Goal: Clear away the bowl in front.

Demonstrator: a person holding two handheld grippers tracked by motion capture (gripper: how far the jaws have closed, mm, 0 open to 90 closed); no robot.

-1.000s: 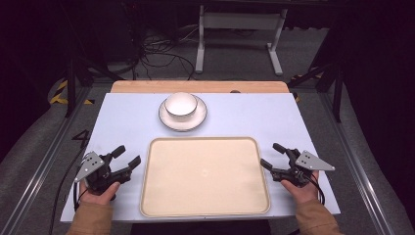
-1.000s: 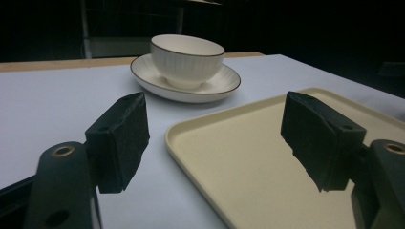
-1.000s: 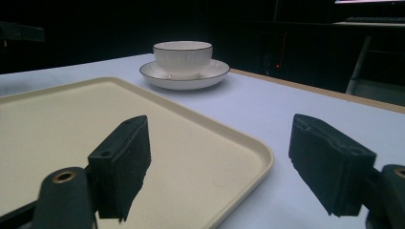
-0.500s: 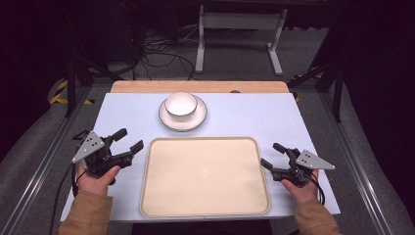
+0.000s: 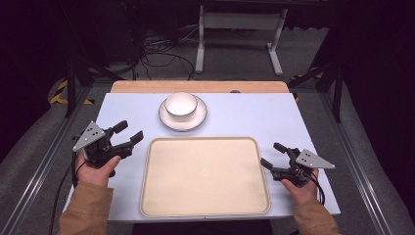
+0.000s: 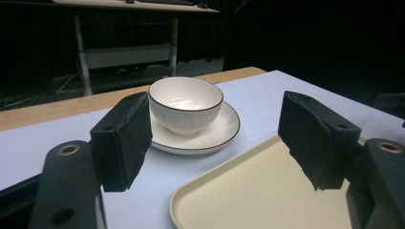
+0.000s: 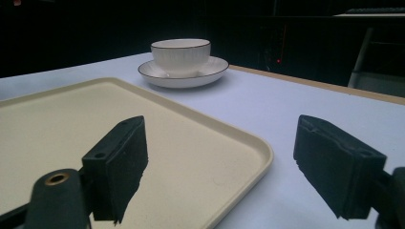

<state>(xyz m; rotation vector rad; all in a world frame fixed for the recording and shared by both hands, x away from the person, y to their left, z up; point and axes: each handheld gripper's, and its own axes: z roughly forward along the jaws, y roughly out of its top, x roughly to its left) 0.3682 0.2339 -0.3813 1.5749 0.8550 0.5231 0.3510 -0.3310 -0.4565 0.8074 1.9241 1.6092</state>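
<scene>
bowl [image 5: 180,105] first — white, ribbed on the outside, with a thin dark line round its lip, standing upright in the middle of a matching white saucer [image 5: 195,121] that carries the same dark edge. as far as my left gripper view shows, the bowl's inside is bare white glaze. the pair sits on the far half of the pale blue tabletop [image 5: 254,115], just beyond the far rim of the tray and clear of it. the cream tray [image 5: 205,176] lies flat in front of me with rounded corners and a raised lip; its surface is bare apart from a faint mark near the middle that i cannot read. i can make out no brand, label or writing on the bowl, saucer or tray.

my left gripper [image 5: 130,132] hangs above the table off the tray's near-left corner, aimed toward the bowl — its jaws have just been closing a little, yet they stand wide with nothing between them; in its own view the bowl shows in the gap, well off. my right gripper [image 5: 273,155] sits by the tray's right edge, low over the table. its jaws have just been opening and stand apart, released, with the tray's corner and rim lying in the gap but not touched by the pads [image 7: 122,157].
</scene>
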